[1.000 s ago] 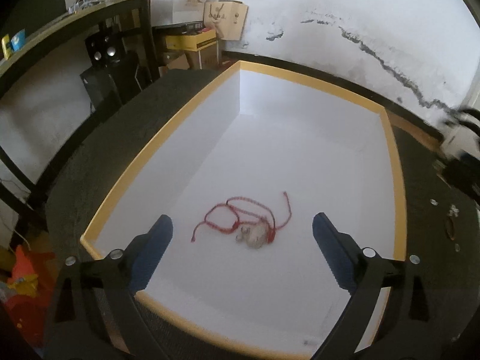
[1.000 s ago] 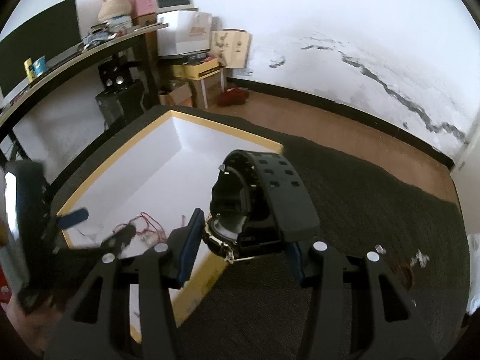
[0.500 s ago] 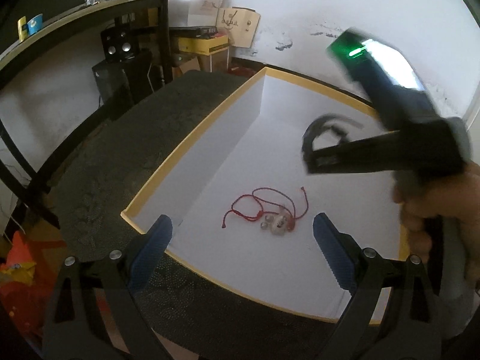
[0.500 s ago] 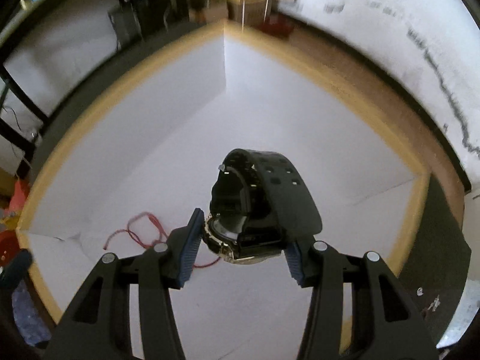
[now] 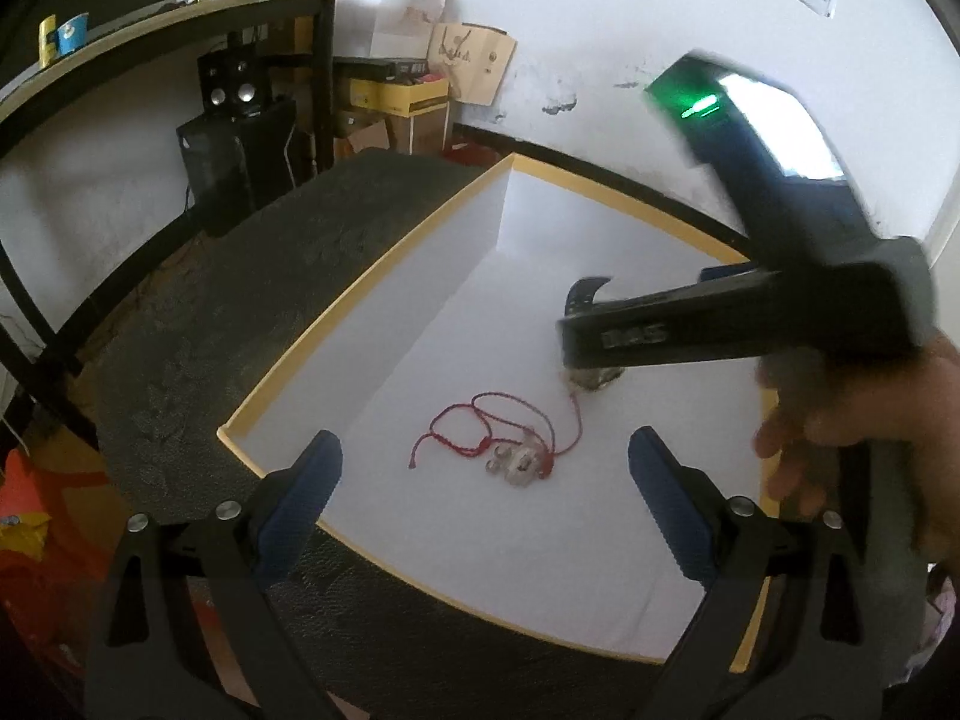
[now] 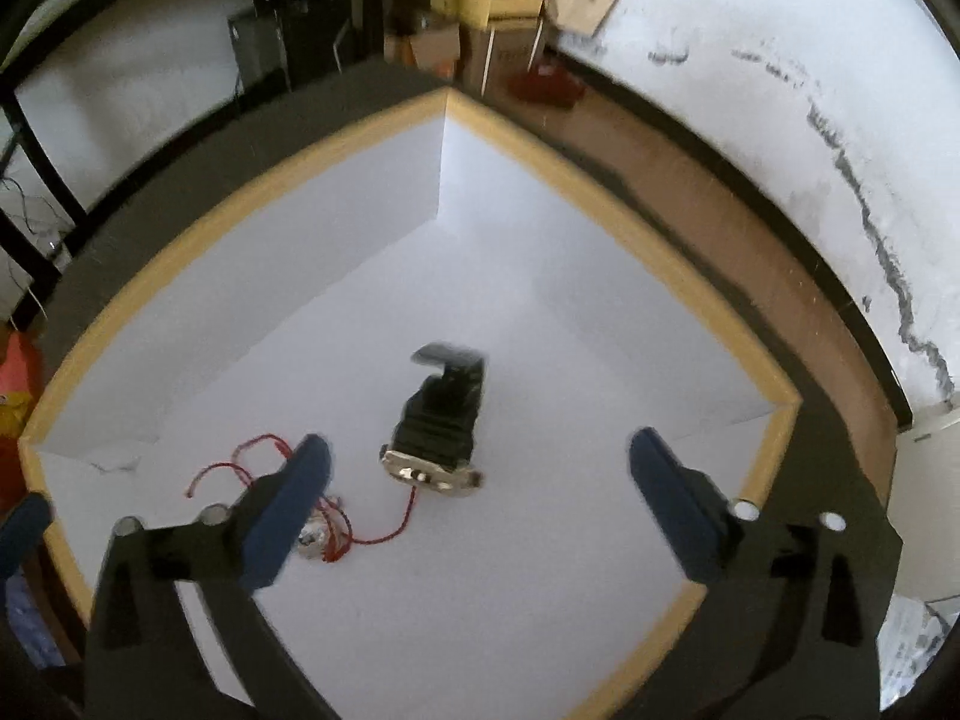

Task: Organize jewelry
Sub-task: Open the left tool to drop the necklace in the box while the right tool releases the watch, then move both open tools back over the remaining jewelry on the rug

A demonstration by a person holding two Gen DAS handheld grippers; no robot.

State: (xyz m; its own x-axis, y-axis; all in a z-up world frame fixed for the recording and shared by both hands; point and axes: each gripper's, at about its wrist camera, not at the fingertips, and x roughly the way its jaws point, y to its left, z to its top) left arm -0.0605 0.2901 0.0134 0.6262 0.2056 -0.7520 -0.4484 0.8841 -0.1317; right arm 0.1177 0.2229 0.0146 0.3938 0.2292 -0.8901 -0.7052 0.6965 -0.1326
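Right wrist view: the black strapped wristwatch point(image 6: 441, 420) lies free on the white box floor point(image 6: 540, 540), beyond the right gripper point(image 6: 480, 468), whose jaws have just sprung wide apart; the left gripper point(image 5: 483, 474) is spread too.

The right gripper point(image 6: 480, 468) swings in over the white box point(image 6: 600, 210) and its jaws spring wide. The black watch point(image 6: 441, 426), clamped between them a moment ago, now lies loose on the box floor beside the red cord bracelet point(image 6: 336, 516)

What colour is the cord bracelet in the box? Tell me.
Red cord bracelet; clearest in the left wrist view.
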